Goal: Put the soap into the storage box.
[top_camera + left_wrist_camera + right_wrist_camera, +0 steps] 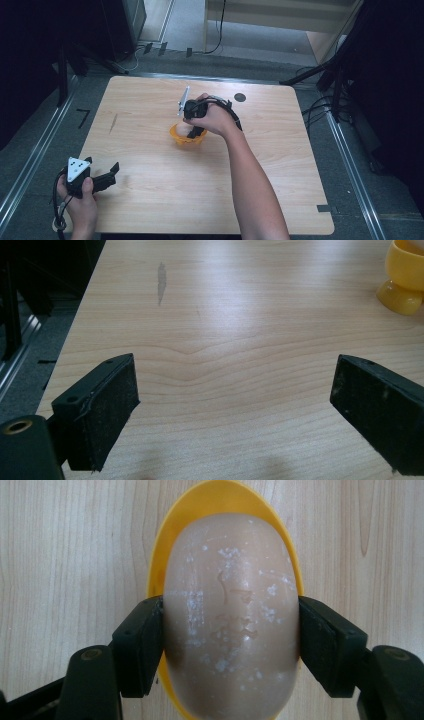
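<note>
Jaws of right gripper [230, 645] clamp egg [231, 615] crosswise.

In the high view, the right hand [212, 117] hides most of the egg and part of the yellow cup [186, 137]. In the left gripper view, the cup is cut off at the upper right corner.

right tongs [195, 131] reach into yellow cup [187, 137] on table [150, 115].

Wooden table [150, 130] on grey floor [30, 150]
</note>
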